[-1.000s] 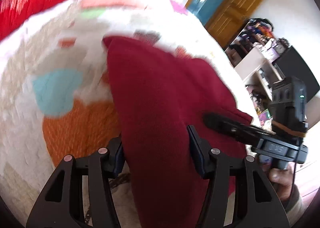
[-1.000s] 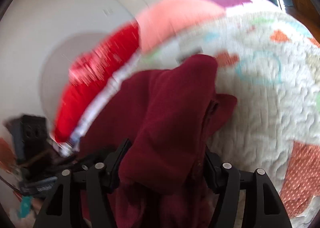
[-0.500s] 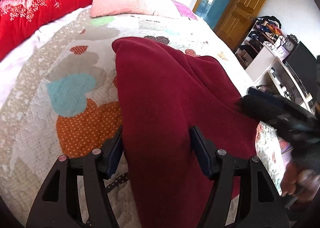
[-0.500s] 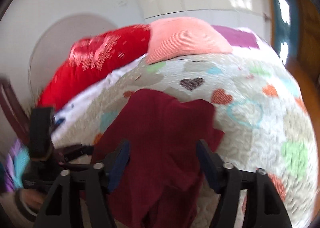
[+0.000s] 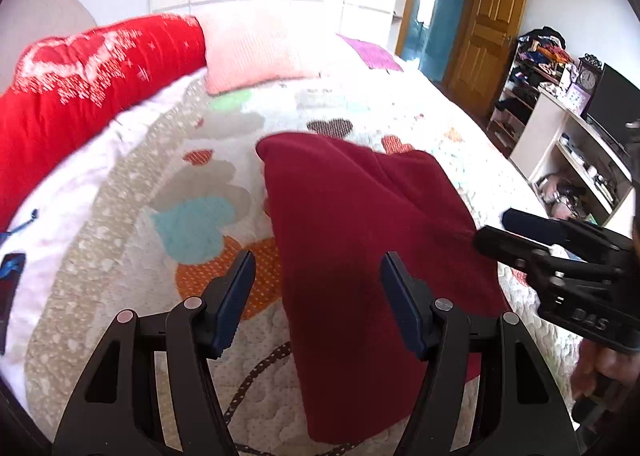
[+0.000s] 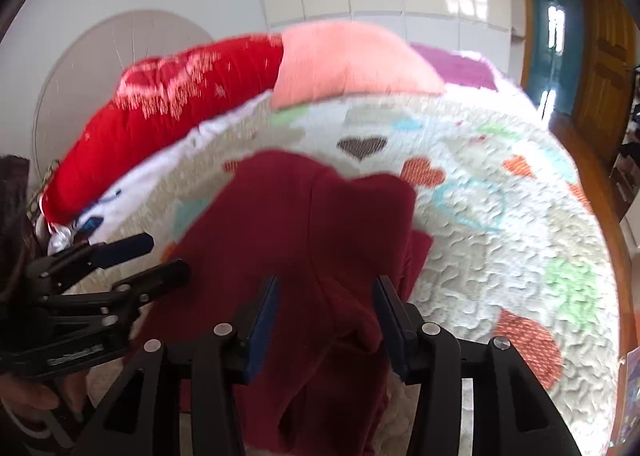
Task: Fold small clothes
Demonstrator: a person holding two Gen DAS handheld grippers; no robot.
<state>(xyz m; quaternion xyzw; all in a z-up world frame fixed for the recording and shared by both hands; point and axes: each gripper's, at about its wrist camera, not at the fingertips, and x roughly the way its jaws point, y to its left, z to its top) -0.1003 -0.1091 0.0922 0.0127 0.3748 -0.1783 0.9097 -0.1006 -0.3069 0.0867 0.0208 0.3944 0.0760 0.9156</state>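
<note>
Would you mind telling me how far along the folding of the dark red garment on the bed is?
Done: the dark red garment lies on the quilt, apparently doubled over lengthwise into a long strip. In hand: nothing; the left gripper and right gripper are both open above the cloth. Left: the right edge looks bunched and uneven in the right wrist view, so smoothing and probably a further crosswise fold remain.

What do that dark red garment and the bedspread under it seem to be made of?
The dark red garment looks like soft fleece or brushed knit: matte, no sheen, draping in rounded, thick folds. The bedspread looks like a quilted cotton cover: puckered stitching across a pale ground, with dotted heart patches sewn or printed on. Neither fibre can be confirmed by sight alone.
</note>
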